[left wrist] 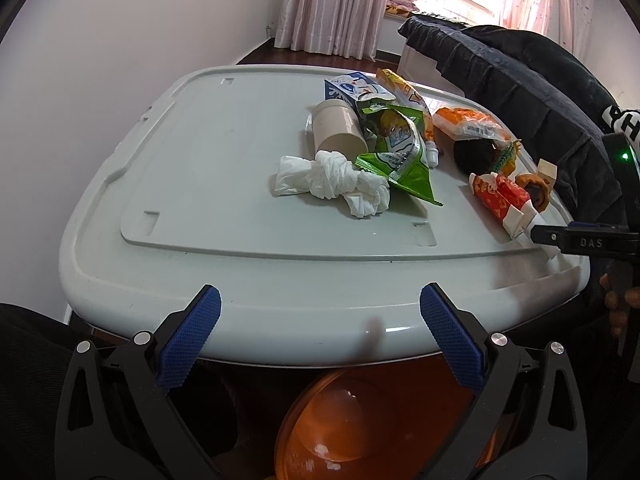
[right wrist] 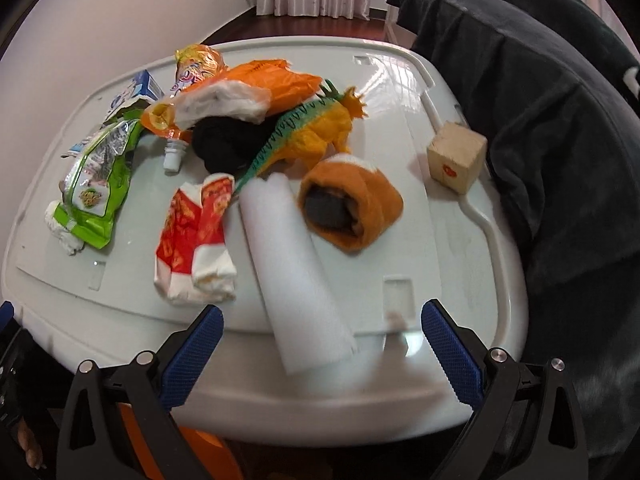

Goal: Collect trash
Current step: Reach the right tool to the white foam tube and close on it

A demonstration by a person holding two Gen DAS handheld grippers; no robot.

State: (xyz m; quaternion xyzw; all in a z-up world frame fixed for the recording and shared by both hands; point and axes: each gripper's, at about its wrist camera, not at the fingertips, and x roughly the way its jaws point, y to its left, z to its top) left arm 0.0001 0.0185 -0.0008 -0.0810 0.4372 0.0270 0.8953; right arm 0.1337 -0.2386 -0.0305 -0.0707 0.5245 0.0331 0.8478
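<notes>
Trash lies on a white table [left wrist: 224,184]: a twisted white tissue [left wrist: 332,180], a green snack wrapper [left wrist: 400,148], a beige cup on its side [left wrist: 338,128], a blue-white milk carton [left wrist: 352,88], an orange wrapper [left wrist: 468,122] and a red-white wrapper [left wrist: 502,196]. My left gripper [left wrist: 320,336] is open and empty at the table's near edge. My right gripper [right wrist: 322,352] is open; a white foam roll [right wrist: 296,272] lies between its fingers, untouched. The red-white wrapper [right wrist: 196,236] and green wrapper [right wrist: 98,184] lie to its left.
An orange bin [left wrist: 380,424] stands below the table's near edge. An orange plush roll [right wrist: 352,208], a toy dinosaur [right wrist: 316,132], a black cloth [right wrist: 228,140] and a wooden cube [right wrist: 456,156] also lie on the table [right wrist: 472,248]. A dark-clothed sofa [right wrist: 560,120] borders the right side.
</notes>
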